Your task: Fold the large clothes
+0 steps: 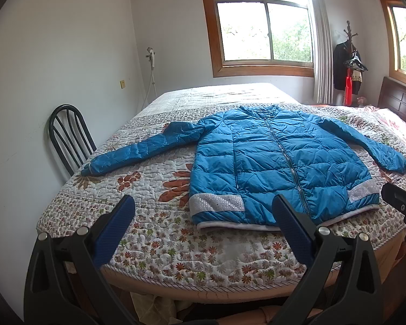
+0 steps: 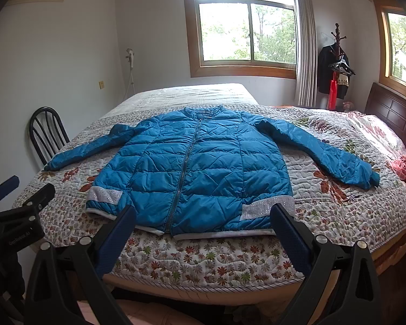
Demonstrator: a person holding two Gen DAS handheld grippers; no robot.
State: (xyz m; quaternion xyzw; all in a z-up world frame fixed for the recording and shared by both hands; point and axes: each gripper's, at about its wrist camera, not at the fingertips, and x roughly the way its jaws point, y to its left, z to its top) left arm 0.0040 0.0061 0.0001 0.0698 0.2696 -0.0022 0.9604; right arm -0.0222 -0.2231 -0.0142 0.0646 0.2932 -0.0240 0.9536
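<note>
We see the blue jacket (image 2: 195, 168) spread flat and zipped on the bed (image 2: 203, 265), front up, hem toward us, both sleeves (image 1: 127, 154) stretched out to either side of the jacket body. Left gripper (image 1: 203, 233) and right gripper (image 2: 203, 238) both hang short of the hem with jaws spread wide, holding nothing. No fold started, we judge. Risks: puffy slick fabric could slip from a shallow pinch, or we grab only the top layer so the back stays put and bunches.
</note>
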